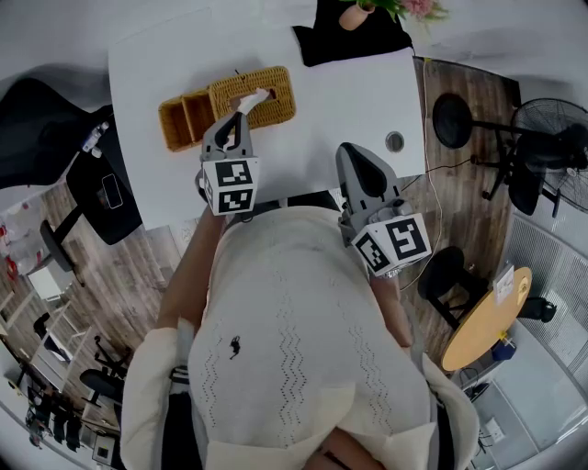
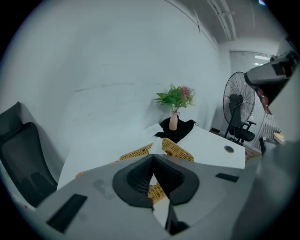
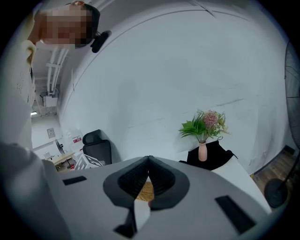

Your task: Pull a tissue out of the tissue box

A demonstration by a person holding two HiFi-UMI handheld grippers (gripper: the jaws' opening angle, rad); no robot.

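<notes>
A woven wicker tissue box (image 1: pixel 262 94) lies on the white table (image 1: pixel 340 92), with a white tissue (image 1: pixel 254 97) standing up out of its slot. My left gripper (image 1: pixel 241 114) reaches the box from the near side, shut on that tissue. In the left gripper view the jaws meet at the tip (image 2: pixel 152 158), the tissue (image 2: pixel 156 145) rises just beyond them, and the box (image 2: pixel 178 150) lies behind. My right gripper (image 1: pixel 352 154) hangs over the table's near edge to the right, shut and holding nothing. In the right gripper view its tips (image 3: pixel 149 160) touch, and some wicker (image 3: pixel 146 190) shows through the gap.
A wicker tray (image 1: pixel 182 119) adjoins the box on its left. A vase of flowers (image 1: pixel 354 14) stands on a black cloth (image 1: pixel 354 41) at the table's far edge. A round cable hole (image 1: pixel 395 141) is at the table's right. A black chair (image 1: pixel 101 193) stands left, a floor fan (image 1: pixel 551 138) right.
</notes>
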